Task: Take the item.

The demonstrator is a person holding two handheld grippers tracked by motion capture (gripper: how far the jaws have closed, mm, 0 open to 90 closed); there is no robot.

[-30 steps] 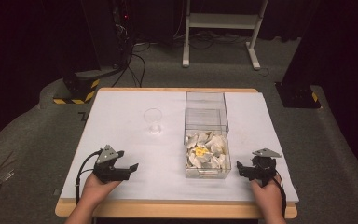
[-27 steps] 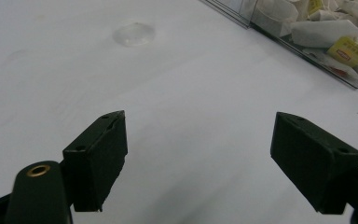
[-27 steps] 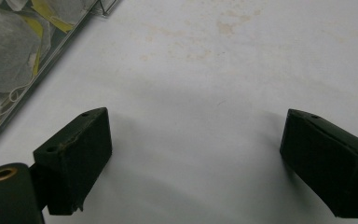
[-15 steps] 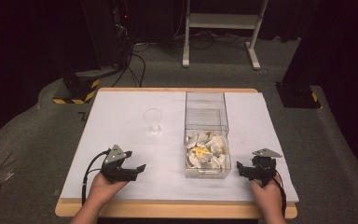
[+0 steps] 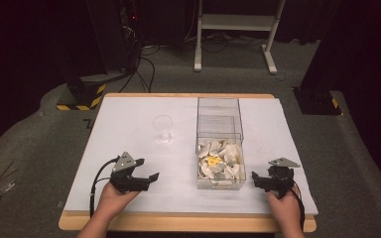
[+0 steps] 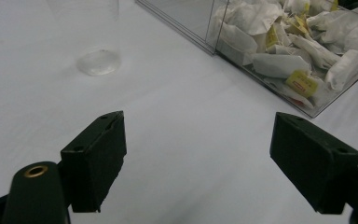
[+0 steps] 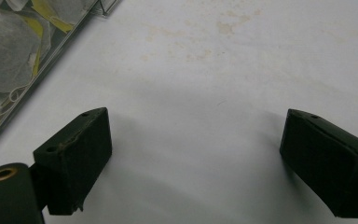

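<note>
A clear two-part box (image 5: 219, 144) stands right of the table's middle. Its near compartment holds several white tea bags (image 5: 220, 159) with yellow tags; the far compartment looks empty. A clear glass (image 5: 162, 128) stands upright to the box's left. My left gripper (image 5: 149, 179) rests open near the front left, pointing toward the box, with nothing between its jaws. In the left gripper view, that gripper (image 6: 198, 135) faces the glass (image 6: 98, 46) and the tea bags (image 6: 270, 63). My right gripper (image 5: 256, 181) is open and holds nothing, just right of the box; its own view shows it (image 7: 196, 126) over bare table beside the box wall (image 7: 23, 42).
The white table top (image 5: 129, 119) has a wooden front edge (image 5: 188, 223). Faint brown stains (image 7: 223, 28) mark the surface ahead of the right gripper. Beyond the table are a white stand (image 5: 233, 29) and a yellow-and-black striped base (image 5: 82, 96) on dark floor.
My left gripper has slid a little to the right, toward the box. The right gripper, the glass and the box have stayed put.
</note>
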